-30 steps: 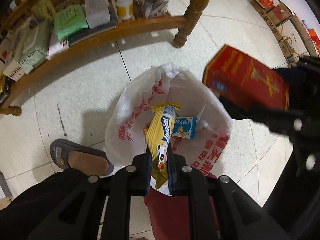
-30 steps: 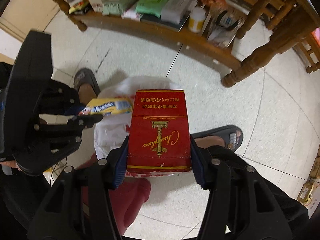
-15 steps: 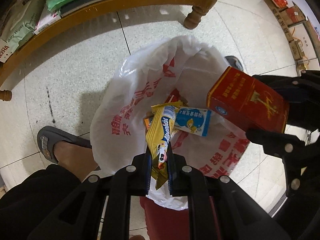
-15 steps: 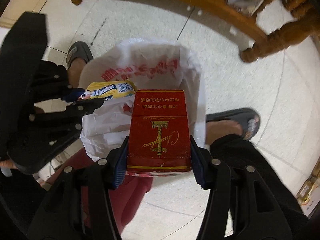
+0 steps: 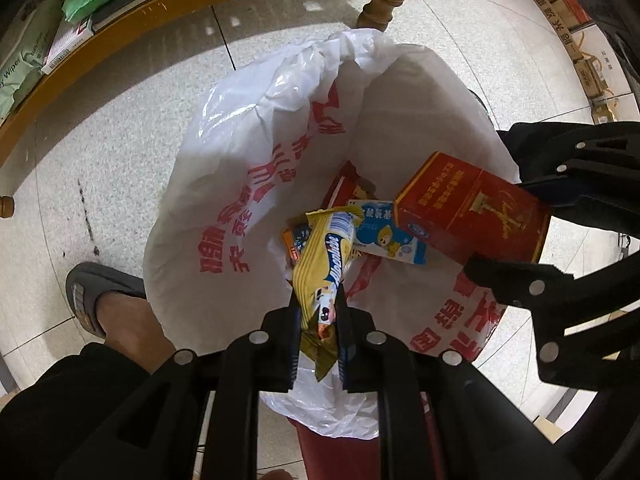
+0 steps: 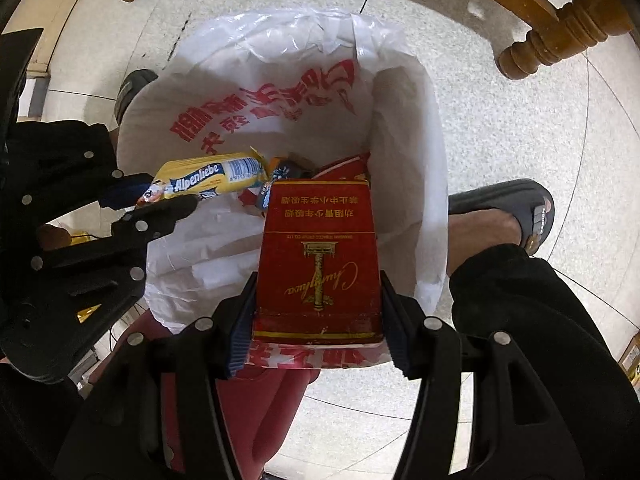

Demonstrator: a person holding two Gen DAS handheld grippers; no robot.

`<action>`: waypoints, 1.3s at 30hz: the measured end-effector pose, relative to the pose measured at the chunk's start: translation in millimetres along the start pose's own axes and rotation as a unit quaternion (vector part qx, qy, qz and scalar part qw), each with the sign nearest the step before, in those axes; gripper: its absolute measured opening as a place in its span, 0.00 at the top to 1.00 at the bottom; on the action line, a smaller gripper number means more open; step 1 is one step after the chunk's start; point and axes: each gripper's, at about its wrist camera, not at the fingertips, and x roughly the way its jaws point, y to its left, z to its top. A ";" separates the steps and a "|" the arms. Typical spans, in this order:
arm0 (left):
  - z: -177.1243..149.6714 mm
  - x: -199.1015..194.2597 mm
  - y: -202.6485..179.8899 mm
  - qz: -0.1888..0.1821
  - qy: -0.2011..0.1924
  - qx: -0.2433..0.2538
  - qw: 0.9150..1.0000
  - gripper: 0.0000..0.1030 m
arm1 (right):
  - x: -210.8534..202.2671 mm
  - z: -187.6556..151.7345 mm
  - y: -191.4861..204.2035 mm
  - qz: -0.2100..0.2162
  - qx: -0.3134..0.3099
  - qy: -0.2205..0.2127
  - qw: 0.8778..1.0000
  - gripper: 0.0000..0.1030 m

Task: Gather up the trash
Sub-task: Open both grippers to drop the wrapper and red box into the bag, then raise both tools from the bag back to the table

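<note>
A white plastic bag with red print (image 5: 240, 184) lines a red bin and stands open below both grippers; it also shows in the right wrist view (image 6: 280, 92). My left gripper (image 5: 318, 308) is shut on a yellow candy wrapper (image 5: 328, 252), held over the bag's mouth; the wrapper shows in the right wrist view (image 6: 208, 178). My right gripper (image 6: 316, 300) is shut on a red cigarette box (image 6: 318, 256), also over the bag; the box shows in the left wrist view (image 5: 472, 216). A blue-white small carton (image 5: 384, 232) and other wrappers lie inside the bag.
A wooden low shelf (image 5: 120, 36) with packets stands beyond the bag, with a turned table leg (image 6: 560, 36) nearby. The person's feet in grey slippers flank the bin (image 5: 96, 300) (image 6: 520, 212). Cardboard boxes (image 5: 568, 20) sit at the far right on the tiled floor.
Both grippers have come down closer to the bag's mouth, each still holding its item. The red box now hangs over the bag's opening instead of beside it.
</note>
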 end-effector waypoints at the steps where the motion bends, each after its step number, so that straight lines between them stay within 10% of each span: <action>1: 0.3 -0.5 -1.2 0.000 0.000 -0.001 1.000 0.85 | 0.3 -0.1 -0.4 0.002 0.001 0.000 1.000 0.47; 4: -0.5 0.4 -1.7 0.007 0.007 -0.003 1.000 0.58 | 1.5 -1.0 -1.6 0.011 0.005 0.002 1.000 0.24; 5: -1.3 0.5 -2.2 0.016 0.010 -0.001 1.000 0.40 | 0.5 -0.4 -1.5 0.009 0.005 0.000 1.000 0.23; 10: -2.2 -4.4 4.8 0.024 0.003 -0.012 1.000 0.16 | -9.6 0.2 -5.2 0.013 0.018 -0.010 1.000 0.23; 39: -1.4 -53.4 -18.1 0.033 -0.086 0.055 0.994 0.08 | -69.6 -4.7 -10.1 -0.001 0.037 -0.092 0.995 0.19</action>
